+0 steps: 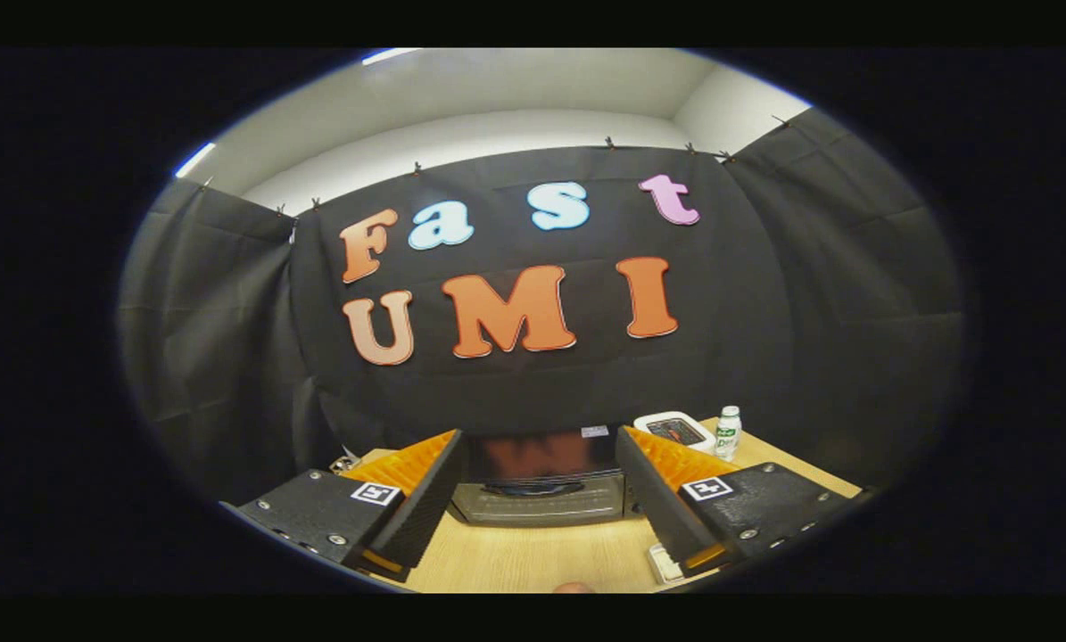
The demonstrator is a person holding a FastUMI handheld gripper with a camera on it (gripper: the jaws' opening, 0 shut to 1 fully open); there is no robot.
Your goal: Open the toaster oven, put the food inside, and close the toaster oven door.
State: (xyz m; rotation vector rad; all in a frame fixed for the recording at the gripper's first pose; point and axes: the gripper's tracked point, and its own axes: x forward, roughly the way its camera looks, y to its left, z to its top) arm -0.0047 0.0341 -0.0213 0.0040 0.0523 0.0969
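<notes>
Gripper view: The gripper (pixel 537 499) is held above the wooden table (pixel 541 557) with its fingers (pixel 412 513) spread wide apart and holding nothing. The toaster oven (pixel 541 481) stands straight ahead, framed between the fingers, and its dark glass door appears to be shut. To the right of the toaster oven, near its rear corner, sit a white tray (pixel 675 430) and a small bottle (pixel 728 431). The food cannot be identified.

Step in hand, as judged: the approach before opening. The next move calls for advancing to the toaster oven and engaging the door handle, whose exact place is unclear.
</notes>
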